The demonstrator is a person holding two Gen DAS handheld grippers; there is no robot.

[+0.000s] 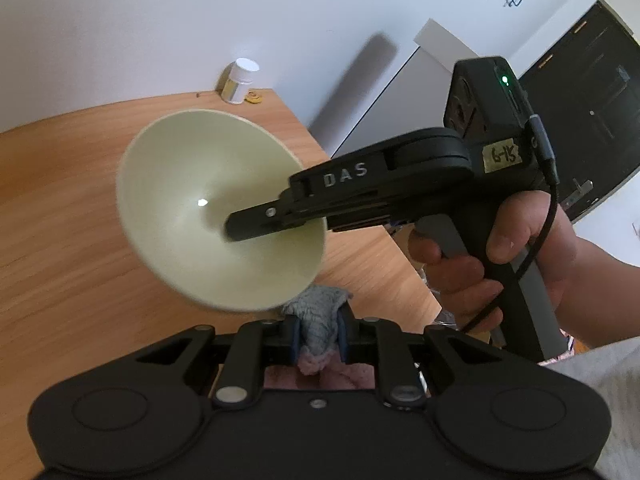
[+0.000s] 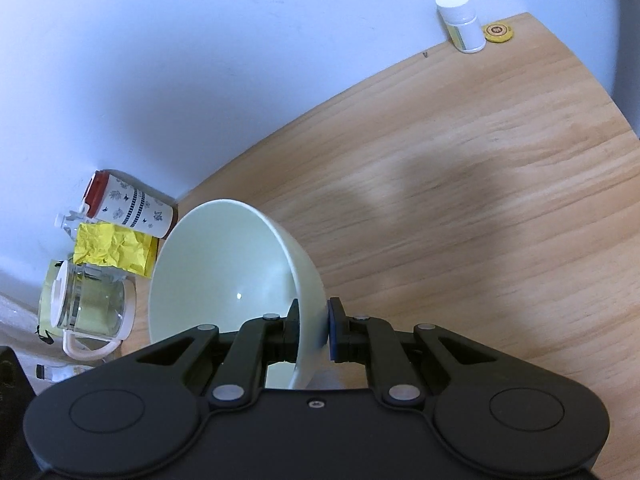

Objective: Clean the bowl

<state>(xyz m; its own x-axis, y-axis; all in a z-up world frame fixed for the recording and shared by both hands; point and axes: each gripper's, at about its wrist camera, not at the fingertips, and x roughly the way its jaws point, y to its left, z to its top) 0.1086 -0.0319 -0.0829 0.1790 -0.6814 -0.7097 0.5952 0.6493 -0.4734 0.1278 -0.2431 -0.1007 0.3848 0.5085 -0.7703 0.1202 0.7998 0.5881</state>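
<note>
A pale green bowl is held tilted on its side above the wooden table, its opening facing my left wrist camera. My right gripper is shut on the bowl's rim, one finger inside and one outside; in the right wrist view the rim sits between its pads. My left gripper is shut on a grey and pink cloth, which sits just below the bowl's lower rim. Whether the cloth touches the bowl I cannot tell.
A white-capped bottle and a yellow round token stand at the table's far corner by the wall. A patterned tumbler, crumpled yellow paper and a glass jug sit at the left. A dark door is at the right.
</note>
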